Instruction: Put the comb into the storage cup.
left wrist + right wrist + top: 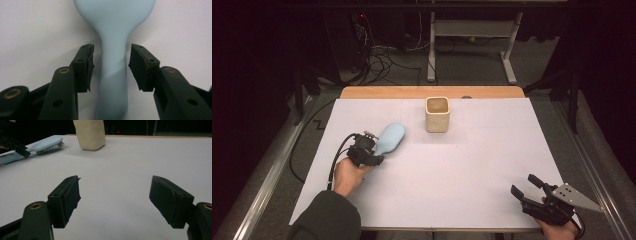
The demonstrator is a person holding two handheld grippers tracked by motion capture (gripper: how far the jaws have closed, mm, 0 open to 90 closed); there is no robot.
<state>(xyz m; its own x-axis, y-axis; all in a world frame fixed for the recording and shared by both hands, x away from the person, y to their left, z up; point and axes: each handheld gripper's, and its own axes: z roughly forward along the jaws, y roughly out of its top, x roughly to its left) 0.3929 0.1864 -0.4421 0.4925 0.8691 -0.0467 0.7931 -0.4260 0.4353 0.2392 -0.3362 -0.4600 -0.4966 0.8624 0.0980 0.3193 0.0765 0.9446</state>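
Note:
A pale blue hairbrush (391, 137) lies bristles down on the white table sheet (462, 165), left of centre, head pointing away to the right. My left gripper (374, 150) straddles its handle. In the left gripper view the handle (113, 75) runs between the two pads (86, 66) with a thin gap on each side, so my left gripper (112, 65) is open. My right gripper (523, 184) rests near the front right corner, open and with nothing in it (115, 192). Far off at the left, the right gripper view shows the hairbrush (46, 145).
A cream square cup (437, 115) stands upright at the back centre of the sheet, just right of the brush head; it also appears in the right gripper view (90, 133). A wooden table edge (432, 92) borders the far side. Cables and a desk frame lie on the floor beyond.

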